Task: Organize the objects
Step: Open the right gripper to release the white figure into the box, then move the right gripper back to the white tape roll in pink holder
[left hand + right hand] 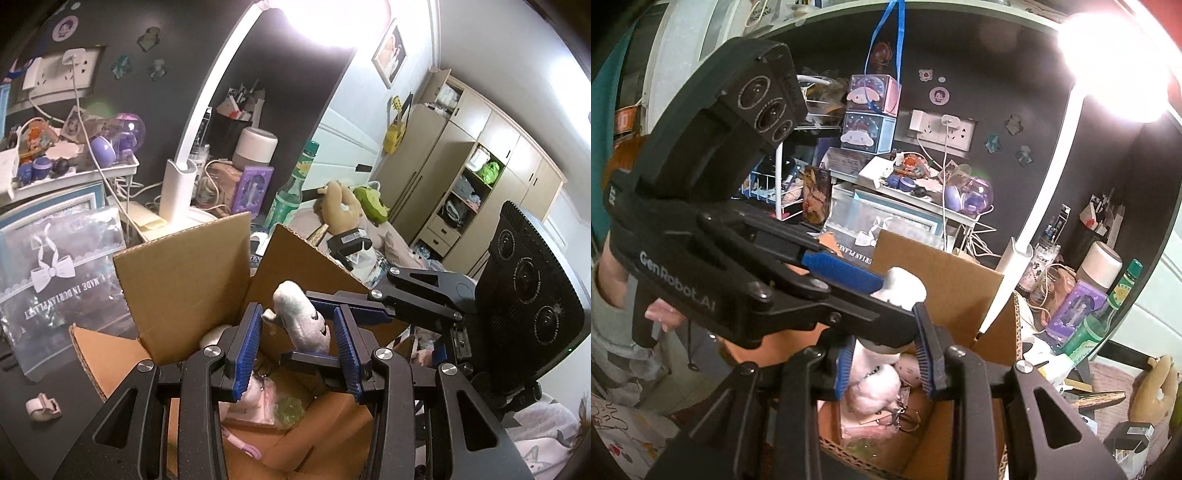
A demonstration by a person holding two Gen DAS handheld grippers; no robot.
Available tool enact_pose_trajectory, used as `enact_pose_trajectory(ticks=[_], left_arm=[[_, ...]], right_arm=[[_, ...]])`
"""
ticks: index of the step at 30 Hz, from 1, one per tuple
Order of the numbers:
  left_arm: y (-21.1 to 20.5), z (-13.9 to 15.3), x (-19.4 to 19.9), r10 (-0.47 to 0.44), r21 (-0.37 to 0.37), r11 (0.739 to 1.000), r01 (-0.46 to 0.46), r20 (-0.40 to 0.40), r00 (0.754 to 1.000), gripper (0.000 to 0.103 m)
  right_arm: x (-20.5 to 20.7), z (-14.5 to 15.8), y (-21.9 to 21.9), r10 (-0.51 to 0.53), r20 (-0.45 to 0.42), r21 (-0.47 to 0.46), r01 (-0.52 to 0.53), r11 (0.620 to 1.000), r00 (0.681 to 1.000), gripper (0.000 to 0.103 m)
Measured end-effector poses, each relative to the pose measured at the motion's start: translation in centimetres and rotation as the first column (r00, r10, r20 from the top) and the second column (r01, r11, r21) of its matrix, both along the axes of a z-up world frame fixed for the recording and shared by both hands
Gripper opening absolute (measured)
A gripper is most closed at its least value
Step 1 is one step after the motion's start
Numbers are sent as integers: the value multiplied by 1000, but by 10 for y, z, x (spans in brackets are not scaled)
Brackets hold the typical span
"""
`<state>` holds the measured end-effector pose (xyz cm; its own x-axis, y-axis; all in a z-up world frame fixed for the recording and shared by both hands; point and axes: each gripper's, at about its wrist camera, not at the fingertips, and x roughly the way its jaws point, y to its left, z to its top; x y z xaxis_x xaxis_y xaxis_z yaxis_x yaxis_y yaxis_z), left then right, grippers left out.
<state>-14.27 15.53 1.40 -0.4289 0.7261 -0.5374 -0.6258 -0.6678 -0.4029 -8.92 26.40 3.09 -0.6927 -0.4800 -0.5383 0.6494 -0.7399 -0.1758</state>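
Observation:
A white plush toy (301, 321) hangs over the open cardboard box (184, 288). In the left wrist view my left gripper (297, 312) has its blue pads against the toy's two sides. My right gripper (295, 326) comes in from the right, with one finger above the toy and one below. In the right wrist view the left gripper (899, 295) pinches the toy's upper end (905, 286), and the right gripper (884, 328) closes on its lower body. Inside the box (942, 273) lie more plush toys, pink items and a keyring.
A white desk lamp (177, 192), a green bottle (291, 192) and a purple box (253, 188) stand behind the cardboard box. A clear bag with a bow print (62, 273) and a small white clip (42, 406) lie to its left. A hand (661, 314) holds the left gripper.

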Motion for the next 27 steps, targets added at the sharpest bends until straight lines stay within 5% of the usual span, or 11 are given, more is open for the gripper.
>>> enact_pose_trajectory(ticks=[4, 27], left_arm=[[0, 1, 0, 25, -22, 999, -25, -12, 1000, 61], [-63, 15, 45, 117, 14, 993, -116, -89, 989, 67]], right_arm=[[0, 1, 2, -15, -16, 6, 15, 1000, 1000, 42], [25, 16, -27, 10, -50, 35, -8, 999, 999, 42]])
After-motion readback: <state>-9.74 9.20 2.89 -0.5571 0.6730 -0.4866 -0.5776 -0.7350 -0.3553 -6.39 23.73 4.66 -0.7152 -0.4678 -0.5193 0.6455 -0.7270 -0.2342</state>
